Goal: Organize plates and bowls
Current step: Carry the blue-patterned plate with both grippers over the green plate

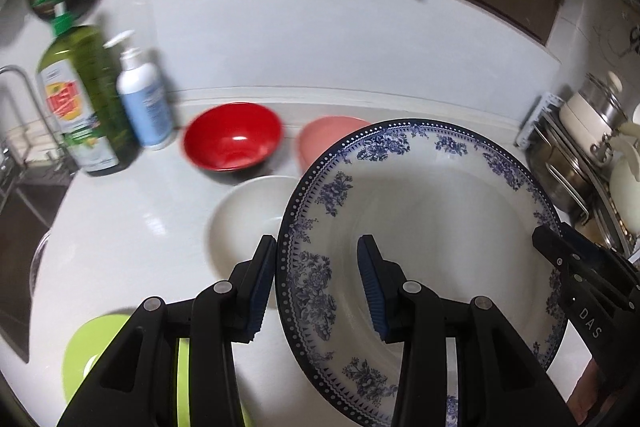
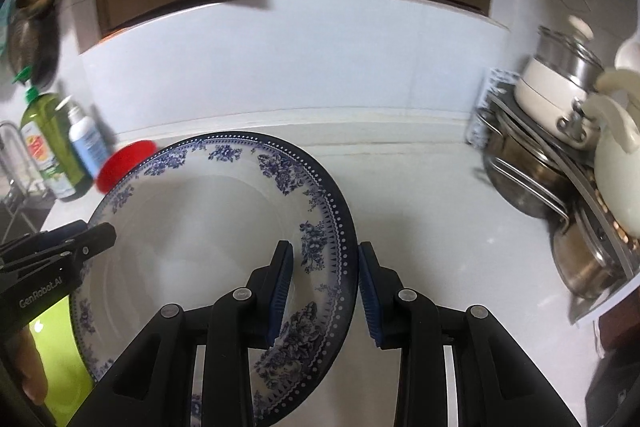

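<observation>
a white countertop (image 1: 168, 227) is seen carrying a red bowl (image 1: 234, 137), a pink bowl (image 1: 320, 139), a white plate (image 1: 248, 223), a green bottle (image 1: 84, 103), a white pump bottle (image 1: 146, 103) and a green plate (image 1: 92, 351).

The blue-and-white plate (image 1: 420, 227) hides most of the pink bowl (image 1: 320, 141) behind it and one side of the white bowl (image 1: 248, 223); its near rim runs off the bottom edge. In the right wrist view only a sliver of the red bowl (image 2: 126, 163) shows past the plate. Left of the plate, the green plate (image 1: 80, 351) is cut off, and the bottle labels (image 1: 66, 99) blur unreadably
</observation>
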`<state>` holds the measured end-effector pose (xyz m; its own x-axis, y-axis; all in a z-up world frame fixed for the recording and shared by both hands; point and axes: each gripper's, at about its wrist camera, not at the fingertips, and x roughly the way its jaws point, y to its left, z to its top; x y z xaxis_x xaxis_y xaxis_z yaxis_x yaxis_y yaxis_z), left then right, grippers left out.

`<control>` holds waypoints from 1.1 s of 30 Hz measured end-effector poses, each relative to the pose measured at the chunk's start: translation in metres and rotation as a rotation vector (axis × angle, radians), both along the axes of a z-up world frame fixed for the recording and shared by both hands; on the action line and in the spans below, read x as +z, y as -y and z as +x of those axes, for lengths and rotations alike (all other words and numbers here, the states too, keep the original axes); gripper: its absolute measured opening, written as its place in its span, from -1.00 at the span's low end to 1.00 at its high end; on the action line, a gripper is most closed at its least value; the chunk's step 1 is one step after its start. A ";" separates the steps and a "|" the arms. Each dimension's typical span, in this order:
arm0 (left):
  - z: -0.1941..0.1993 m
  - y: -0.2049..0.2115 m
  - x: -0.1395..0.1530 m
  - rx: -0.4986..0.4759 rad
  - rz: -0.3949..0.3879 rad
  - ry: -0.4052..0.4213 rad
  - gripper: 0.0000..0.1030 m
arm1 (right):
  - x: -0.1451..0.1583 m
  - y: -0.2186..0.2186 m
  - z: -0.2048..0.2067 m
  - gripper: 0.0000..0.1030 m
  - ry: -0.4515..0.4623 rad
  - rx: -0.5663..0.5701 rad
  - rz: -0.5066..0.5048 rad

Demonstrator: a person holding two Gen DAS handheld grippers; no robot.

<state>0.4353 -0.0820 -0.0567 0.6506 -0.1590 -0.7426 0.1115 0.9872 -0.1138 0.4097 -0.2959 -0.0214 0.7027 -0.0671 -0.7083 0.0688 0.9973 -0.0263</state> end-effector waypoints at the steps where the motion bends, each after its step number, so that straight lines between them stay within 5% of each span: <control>1: -0.003 -0.007 0.001 0.010 -0.002 0.002 -0.20 | 0.001 -0.008 -0.001 -0.34 0.002 0.013 -0.002; 33: -0.101 -0.224 0.005 0.234 0.021 0.003 -0.20 | -0.006 -0.225 -0.059 -0.34 -0.011 0.239 0.043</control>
<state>0.3347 0.1417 -0.0518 0.6703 0.0118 -0.7420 -0.1204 0.9883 -0.0931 0.3509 -0.0708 -0.0279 0.6873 0.1305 -0.7145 -0.1692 0.9854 0.0172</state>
